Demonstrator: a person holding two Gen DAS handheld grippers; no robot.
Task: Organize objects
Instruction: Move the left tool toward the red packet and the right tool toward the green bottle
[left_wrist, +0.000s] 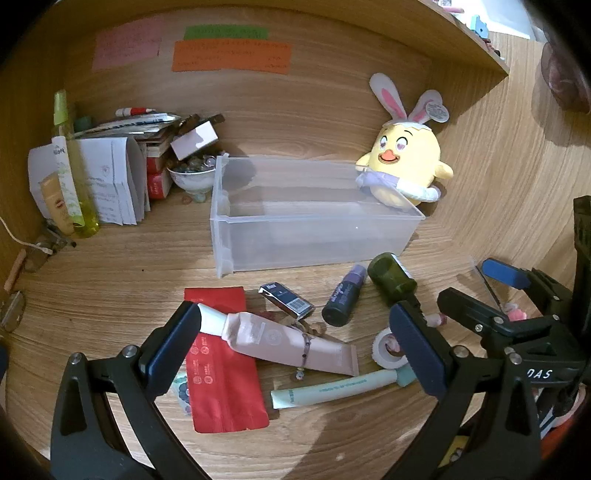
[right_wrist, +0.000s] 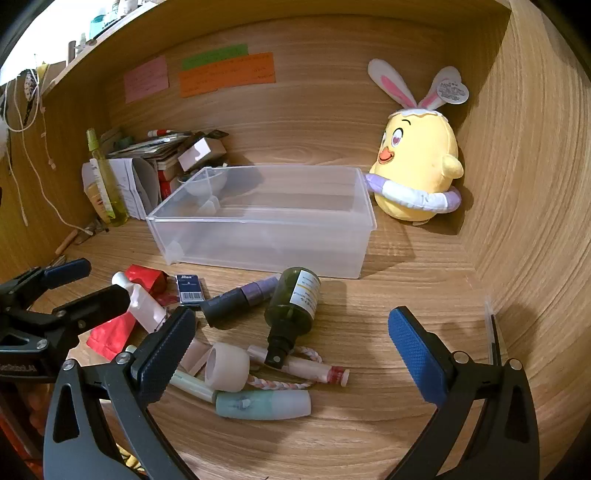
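The left gripper (left_wrist: 293, 345) is wide open and holds nothing. It hangs over a pile of small things on the wooden counter (left_wrist: 110, 288). Between its 2 fingers lies a pink tube (left_wrist: 280, 339) with a white cap. The tube rests on top of a red packet (left_wrist: 218, 365). A thin bead bracelet (left_wrist: 304, 350) lies across the tube. Just below it is a pale green tube (left_wrist: 332, 391).

The right gripper (right_wrist: 291, 354) is wide open too and holds nothing. Between its fingers are a dark green spray bottle (right_wrist: 295, 306) lying on its side, a roll of white tape (right_wrist: 227, 365) and a small mint green bottle (right_wrist: 266, 404). A pink and white braided cord (right_wrist: 280, 384) lies beside them. A dark bottle with a purple cap (right_wrist: 236, 299) and a small dark blue box (right_wrist: 190, 288) are close by.

Behind the pile stands a clear plastic box (right_wrist: 258, 243), open at the top. I see nothing inside it. A yellow chick toy (right_wrist: 417, 166) with bunny ears sits just beside its right end, touching the rim. To the left of the box, by the back wall, are papers, a small bowl (left_wrist: 192, 177) and a tall yellow-green bottle (left_wrist: 72, 166).
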